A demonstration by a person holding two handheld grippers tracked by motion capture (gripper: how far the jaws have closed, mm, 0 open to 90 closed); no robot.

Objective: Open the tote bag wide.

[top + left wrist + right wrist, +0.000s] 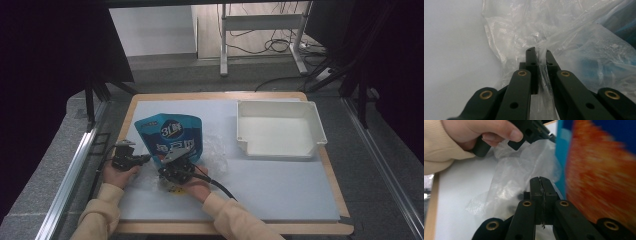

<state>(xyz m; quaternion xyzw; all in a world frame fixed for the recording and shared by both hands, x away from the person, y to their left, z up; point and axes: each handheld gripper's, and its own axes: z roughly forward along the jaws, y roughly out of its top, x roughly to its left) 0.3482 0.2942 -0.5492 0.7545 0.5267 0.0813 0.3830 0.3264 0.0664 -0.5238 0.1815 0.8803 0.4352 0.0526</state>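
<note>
The clear plastic bag [212,150] lies crumpled on the near left part of the surface [280,185], around and beside a blue snack pouch [170,137] that stands up with its printed face toward the camera. In the high view the left gripper [146,159] sits just left of the pouch's lower edge, held in the person's left hand [119,173], and the right gripper [176,161] is at the pouch's base, held in the right hand [197,187], with its cable [220,186] trailing to the right. A white tray [280,131] stands well apart on the far right of the surface.

In the left gripper view, the left gripper [539,51] has its jaws drawn nearly together on a thin fold of the clear plastic bag [564,37], which spreads out ahead over the pale surface [451,57]; blue of the pouch [621,27] shows through the film at right.

In the right gripper view, the right gripper [540,180] is pressed closed with a sliver of film caught in the seam between its jaws. The clear plastic bag [519,175] bunches just ahead, the blue and orange pouch [599,170] rises close at right, and the person's other hand [481,132] holds the other gripper at the bag's far side.
</note>
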